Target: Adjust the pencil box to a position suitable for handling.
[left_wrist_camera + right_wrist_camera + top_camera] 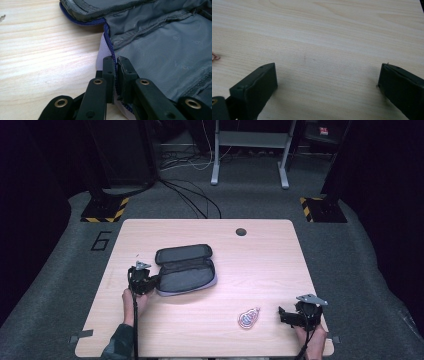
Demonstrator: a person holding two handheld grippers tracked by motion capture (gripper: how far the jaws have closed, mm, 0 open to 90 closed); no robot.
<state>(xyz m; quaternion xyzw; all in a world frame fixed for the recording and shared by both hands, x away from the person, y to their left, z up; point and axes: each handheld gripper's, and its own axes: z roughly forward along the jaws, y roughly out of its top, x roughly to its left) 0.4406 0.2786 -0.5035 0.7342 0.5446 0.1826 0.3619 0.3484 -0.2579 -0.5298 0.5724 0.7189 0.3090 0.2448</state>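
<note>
Two low hands (pixel 134 301), forearms level.

A small pink-and-white oval keyring charm (pixel 248 318) lies low right of centre on the light wooden counter (pixel 260 265); a dark round hole (pixel 241 231) sits near its upper edge.

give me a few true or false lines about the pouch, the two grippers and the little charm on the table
1. The grey pouch lies open on the table. True.
2. The left gripper is clamped on the pouch's zipper edge. True.
3. The right gripper holds the charm. False: its jaws stand wide apart over bare wood, and the charm lies on the table beside it.
4. The charm sits inside the pouch. False: it lies apart from the pouch, nearer the person's edge of the table.
5. The pouch's zipper is blue-purple. True.
</note>
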